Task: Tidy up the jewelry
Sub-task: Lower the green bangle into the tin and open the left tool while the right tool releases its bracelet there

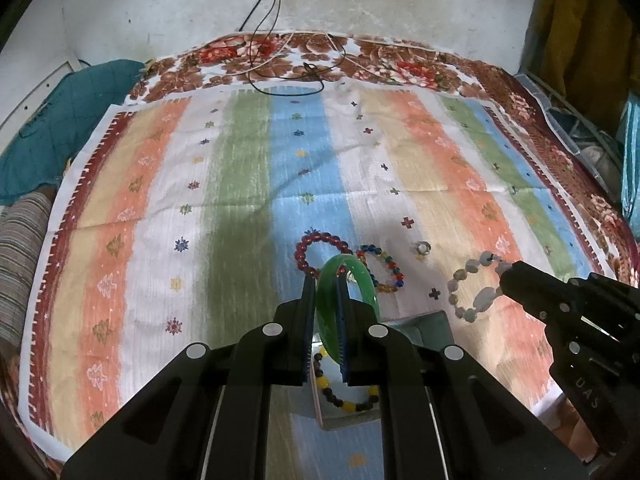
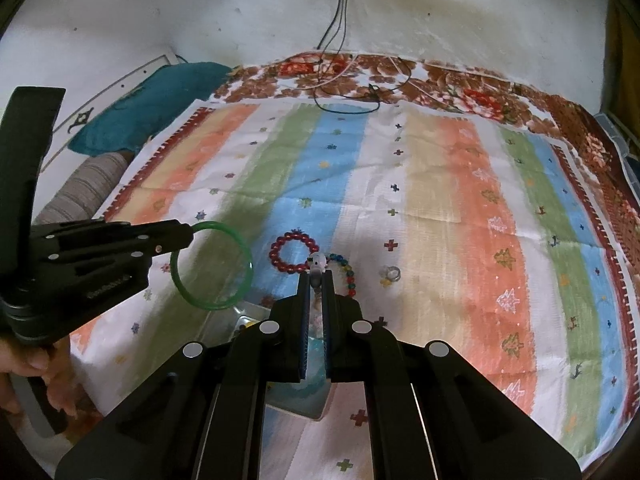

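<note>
My left gripper (image 1: 325,281) is shut on a green bangle (image 1: 362,276), which it holds edge-on above the striped cloth. In the right wrist view the green bangle (image 2: 212,266) hangs from the left gripper (image 2: 189,234) as an open ring. My right gripper (image 2: 317,277) is shut on a pale bead bracelet (image 2: 318,259); seen from the left, the pale bracelet (image 1: 470,292) dangles from the right gripper (image 1: 505,276). A small open box (image 1: 424,320) lies under the left gripper, with a black and yellow bead bracelet (image 1: 344,396) inside.
On the striped cloth (image 1: 240,184) lie a red bead bracelet (image 1: 320,252), a multicolour bead bracelet (image 1: 384,268) and a small clear piece (image 1: 422,248). Cables (image 1: 280,72) trail at the far edge by the wall. A teal cloth (image 1: 72,120) sits at the left. A hand (image 2: 24,360) grips the left handle.
</note>
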